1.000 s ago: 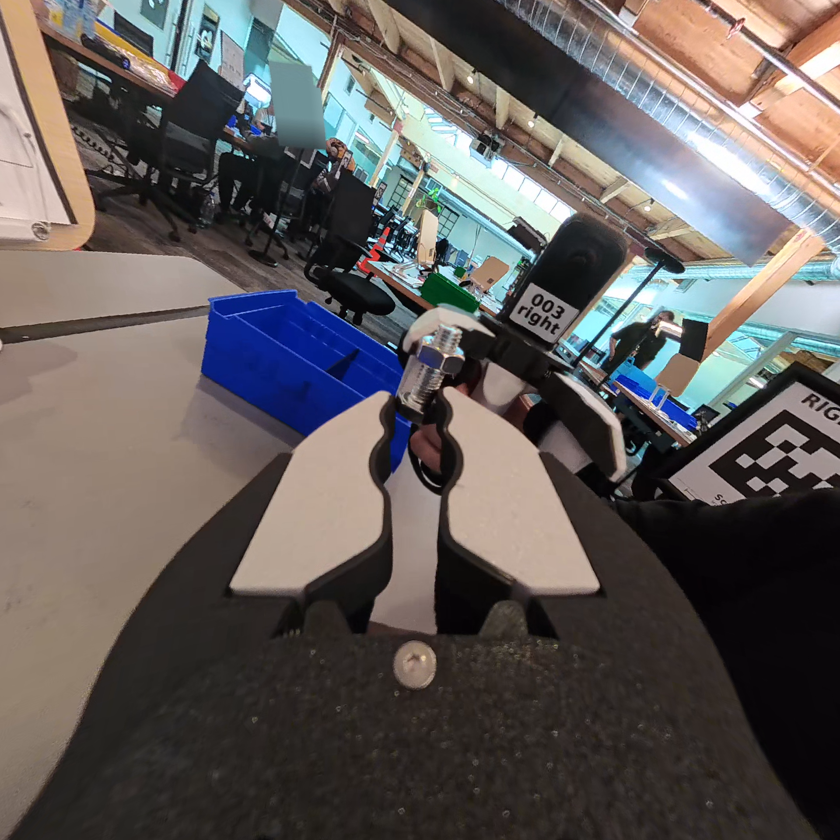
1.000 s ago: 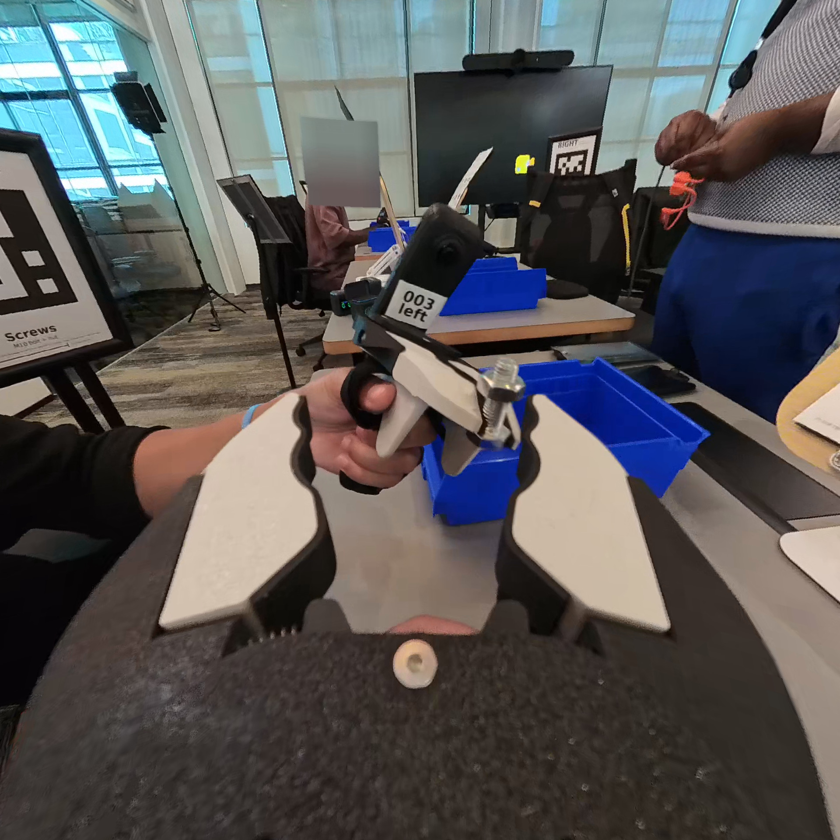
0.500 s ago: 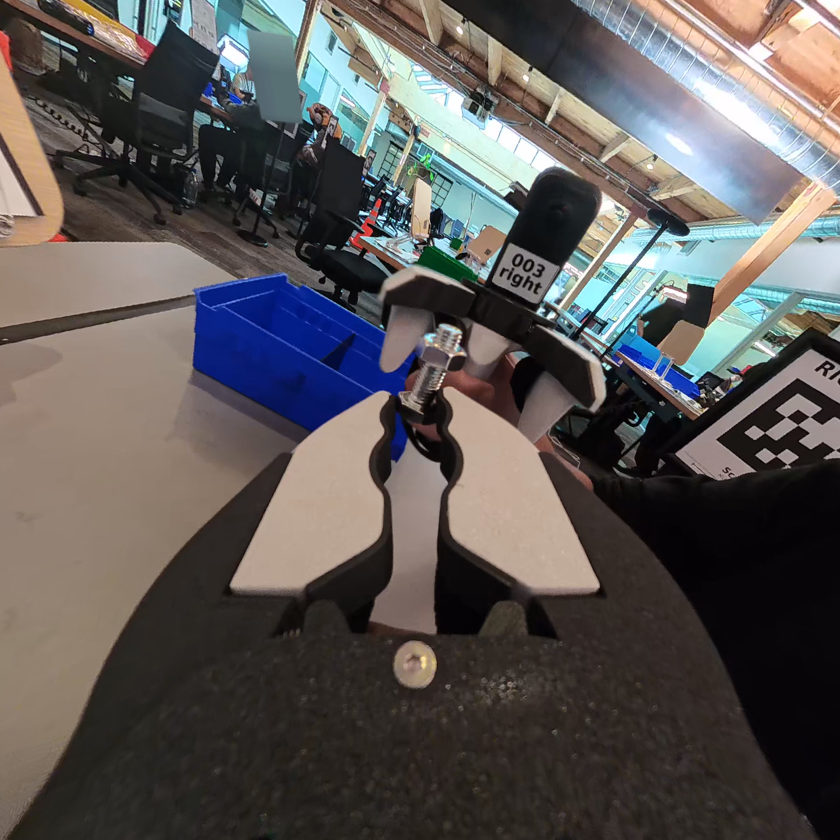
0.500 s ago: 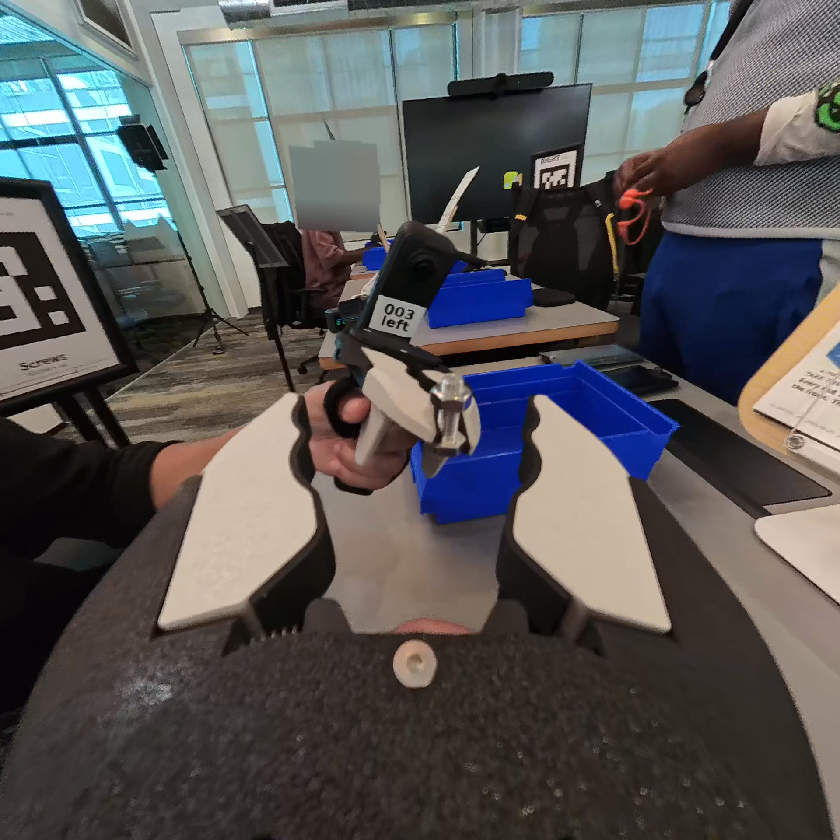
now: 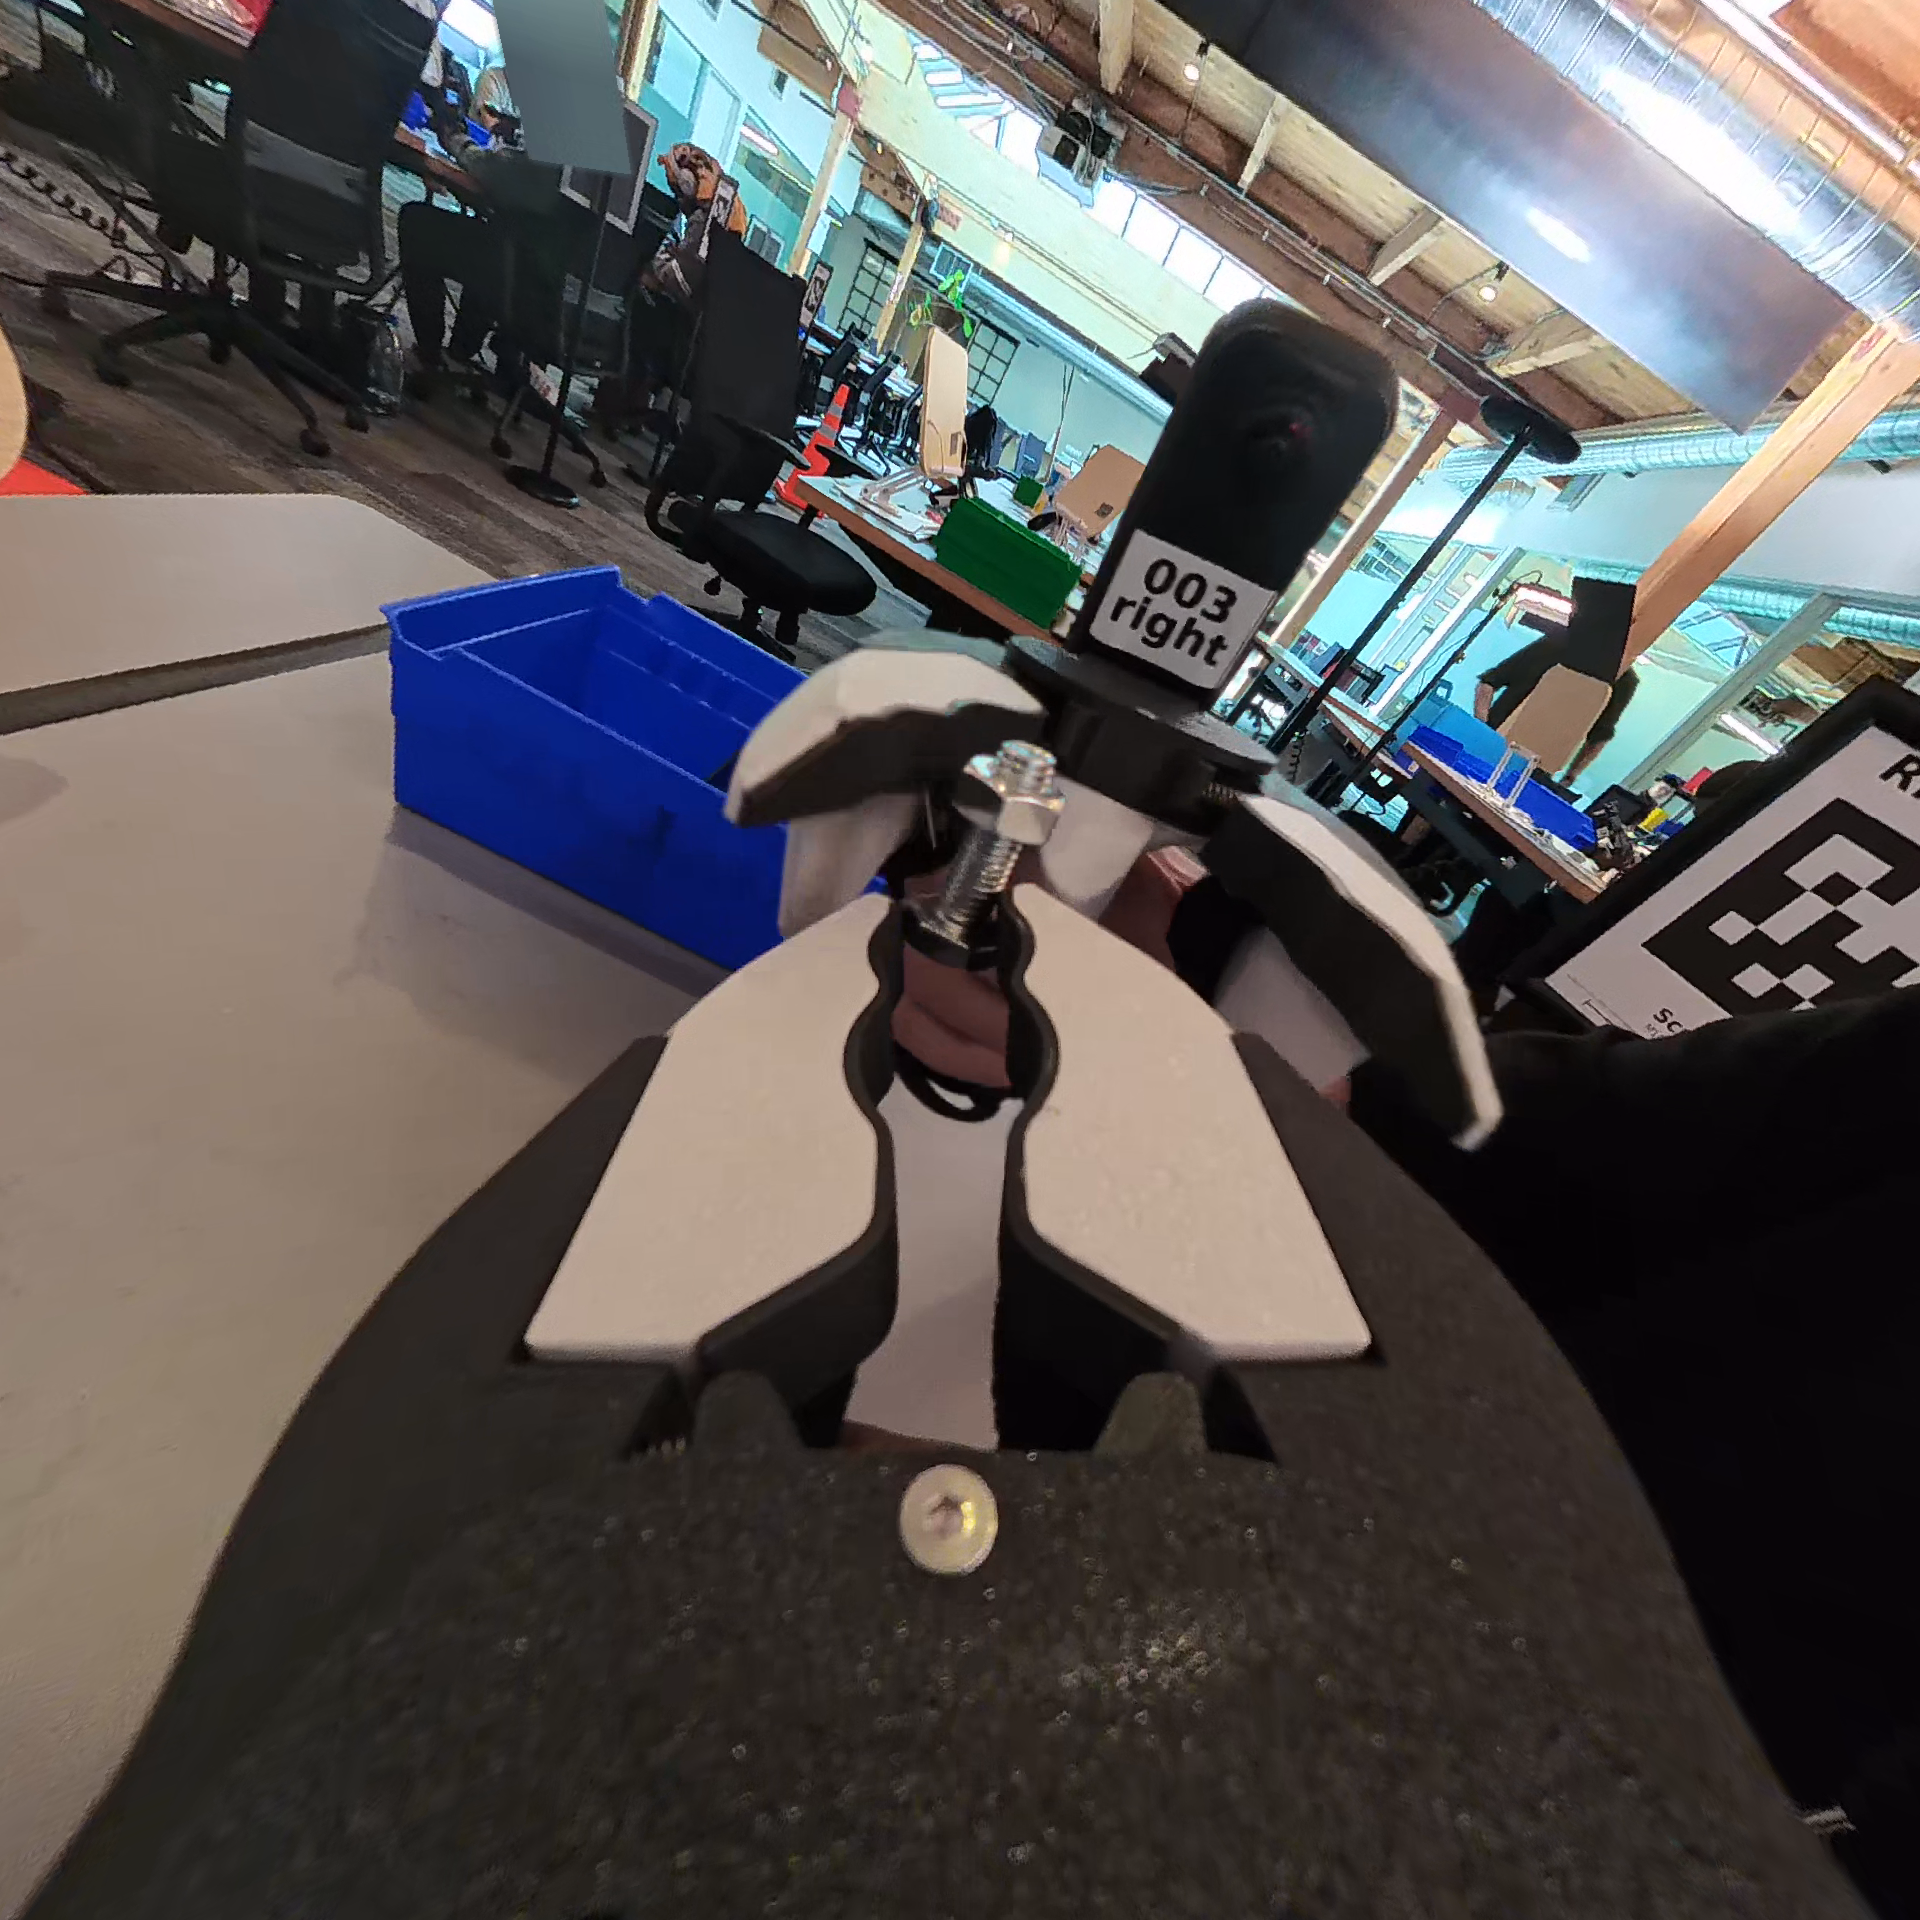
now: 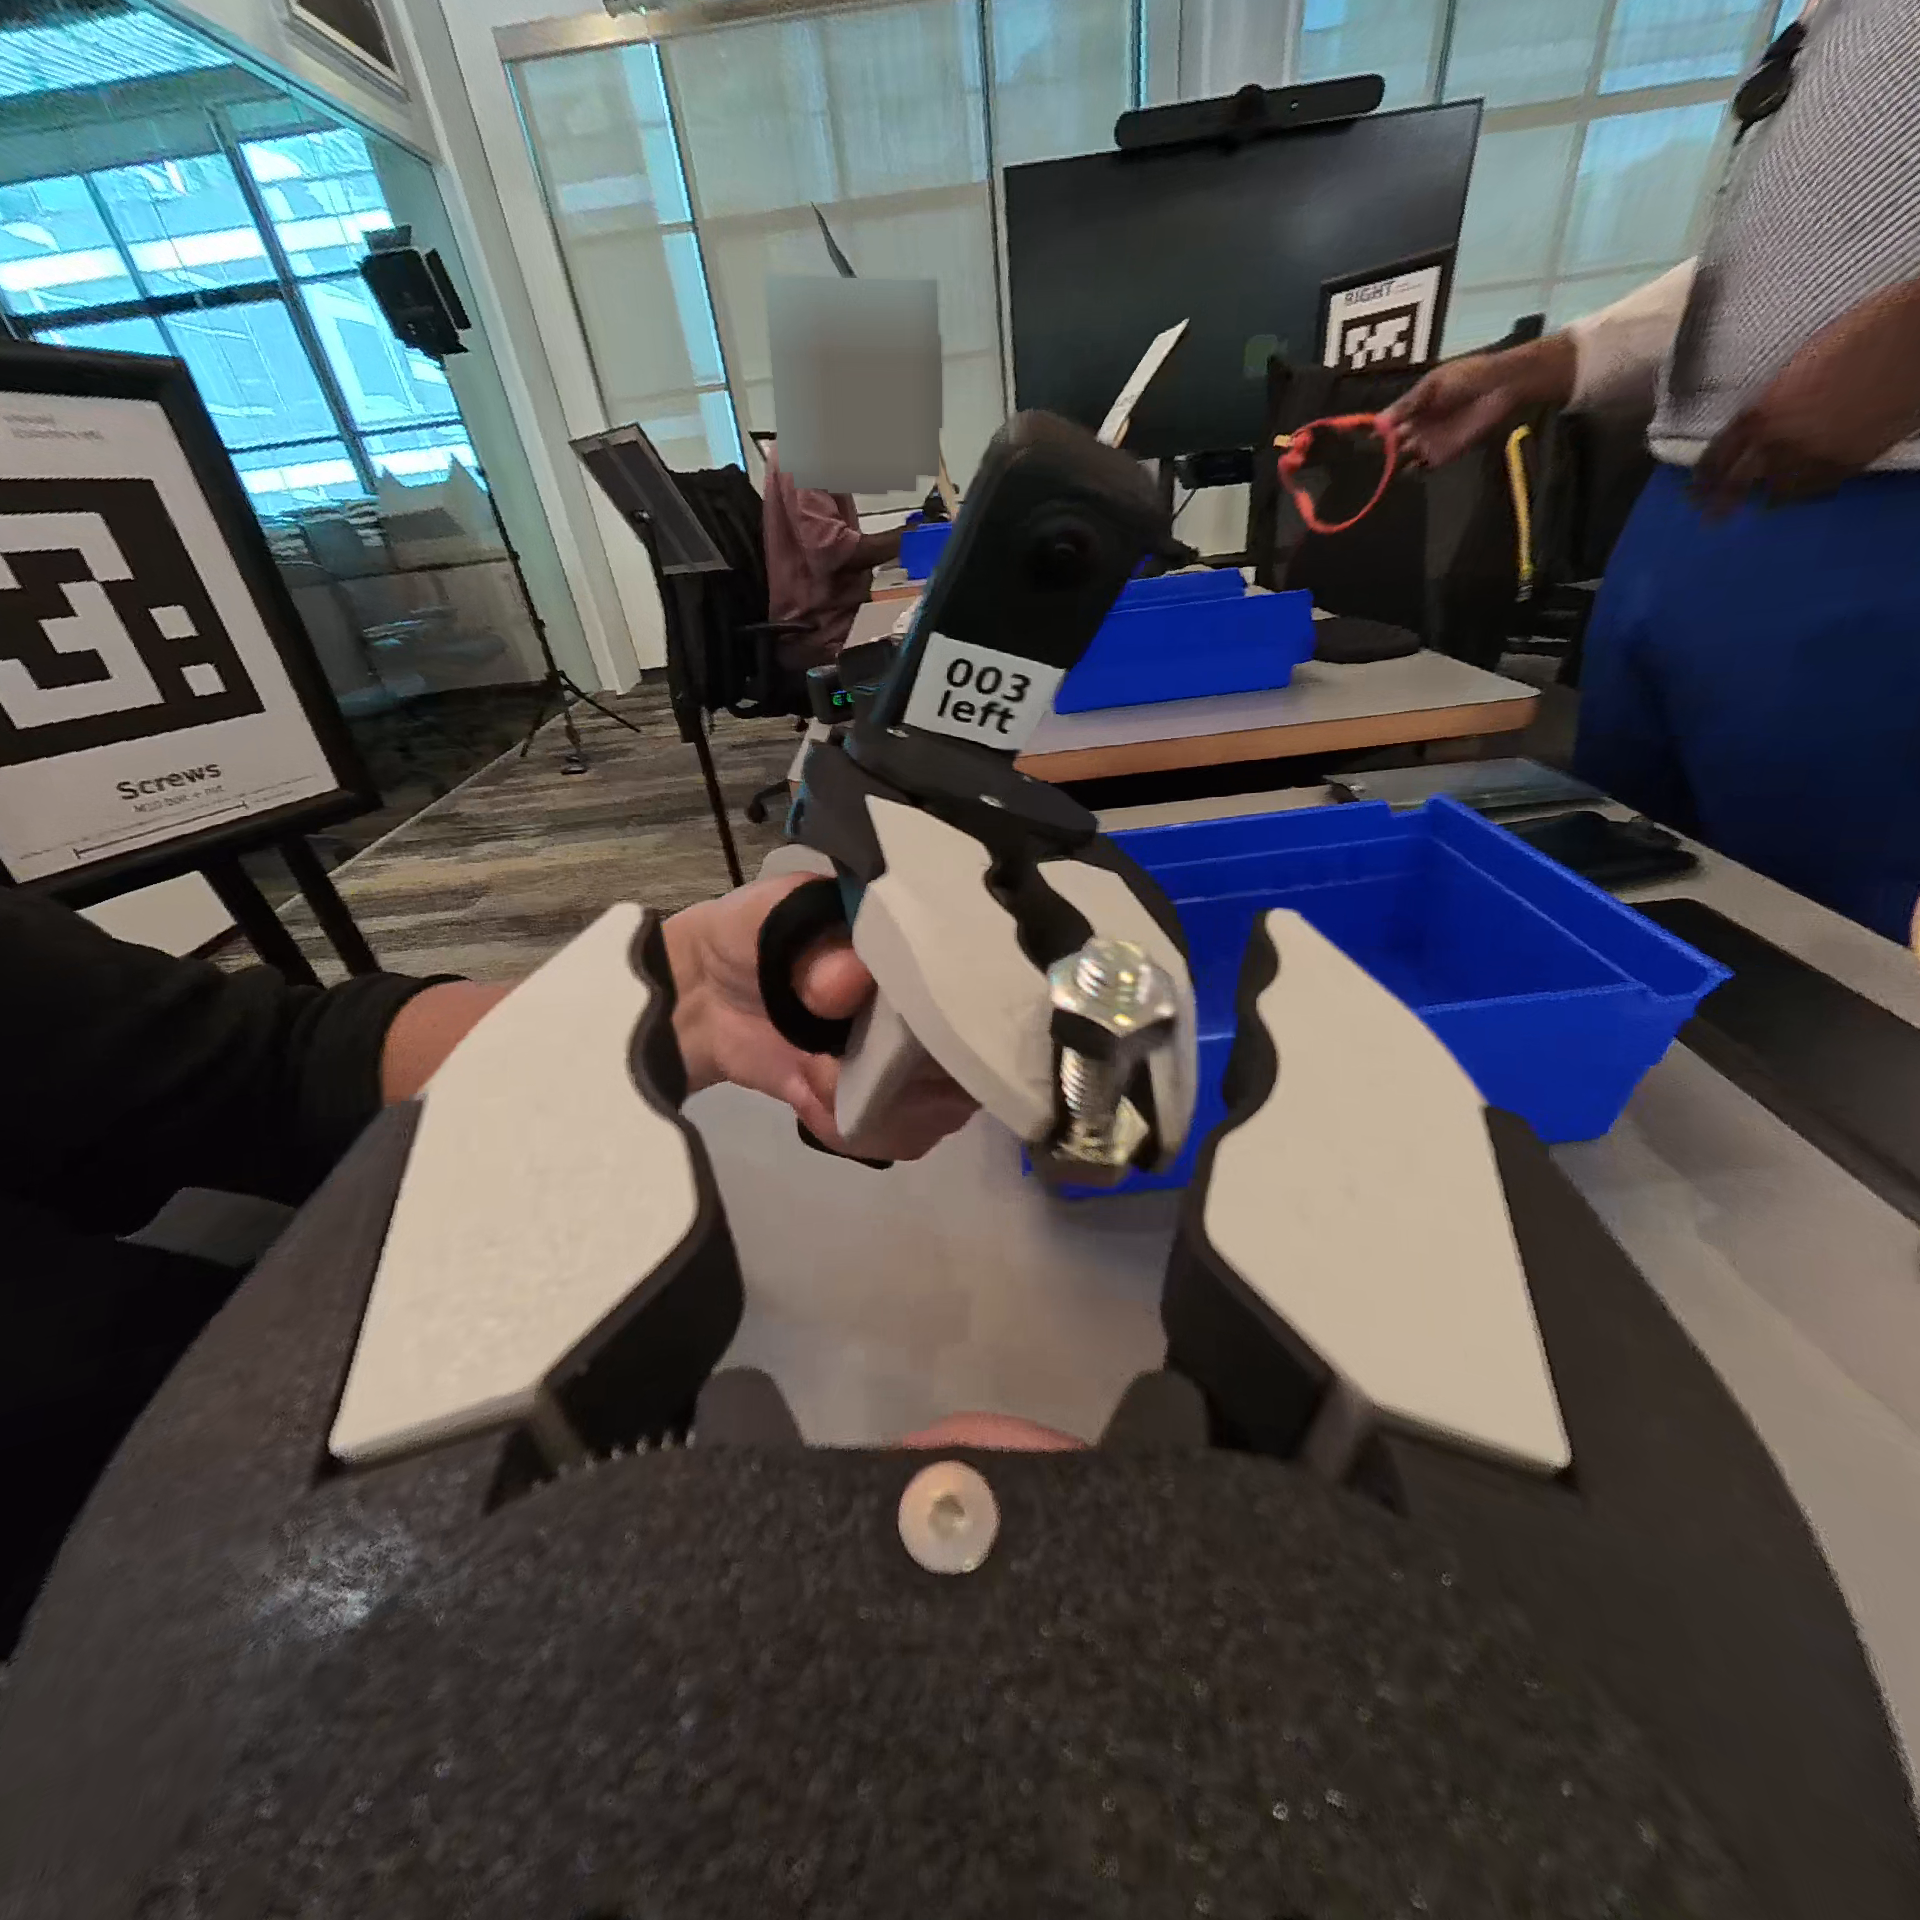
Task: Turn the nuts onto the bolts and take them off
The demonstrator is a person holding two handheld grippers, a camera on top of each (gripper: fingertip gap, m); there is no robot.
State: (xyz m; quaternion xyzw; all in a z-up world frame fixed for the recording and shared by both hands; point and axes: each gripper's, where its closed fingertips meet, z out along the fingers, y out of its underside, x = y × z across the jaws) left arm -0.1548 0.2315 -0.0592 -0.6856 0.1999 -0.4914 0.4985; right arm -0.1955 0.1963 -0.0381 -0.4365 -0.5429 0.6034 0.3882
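**Fingers risk slipping off nut**

Left view: left gripper (image 5: 961,940) clamps the bolt (image 5: 975,883) head; nut (image 5: 1008,808) sits near the tip.

Right view: right gripper (image 6: 951,997) gapes wide, empty; a skewed closure could cam off the nut (image 6: 1110,1000) or tilt the bolt (image 6: 1093,1091).

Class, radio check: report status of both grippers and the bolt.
Left gripper shut on silver threaded bolt. Right gripper open, empty. Silver hex nut near bolt's tip. Nothing in the way.

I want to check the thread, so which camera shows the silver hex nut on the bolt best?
The right wrist view: the silver hex nut faces the camera, large and sharp, on the threaded steel bolt. The left wrist view shows it smaller, side-on.
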